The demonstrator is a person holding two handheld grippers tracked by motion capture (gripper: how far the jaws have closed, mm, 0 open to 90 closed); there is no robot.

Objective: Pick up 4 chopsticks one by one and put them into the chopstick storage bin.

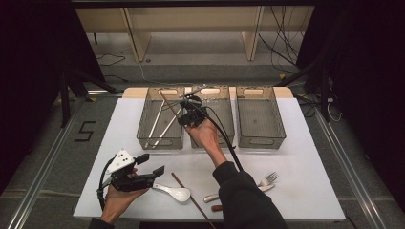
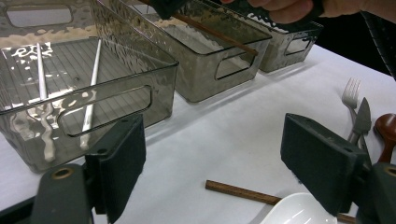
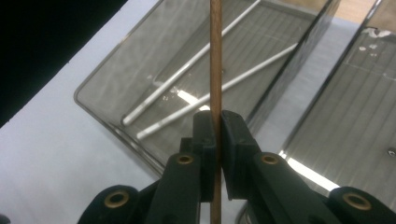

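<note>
The right gripper (image 3: 215, 140) has its jaws pinched tight on a brown chopstick (image 3: 215, 56), which runs straight out ahead of them over the left bin (image 1: 143, 136), where two white chopsticks (image 3: 196, 60) already lie. The step looks like carrying it to a drop: next, lower, level it and let go. The left gripper (image 2: 212, 163) waits with jaws wide, holding nothing, a second brown chopstick (image 2: 243, 192) and white spoon (image 2: 299, 210) on the counter (image 2: 233, 140) just past them
</note>
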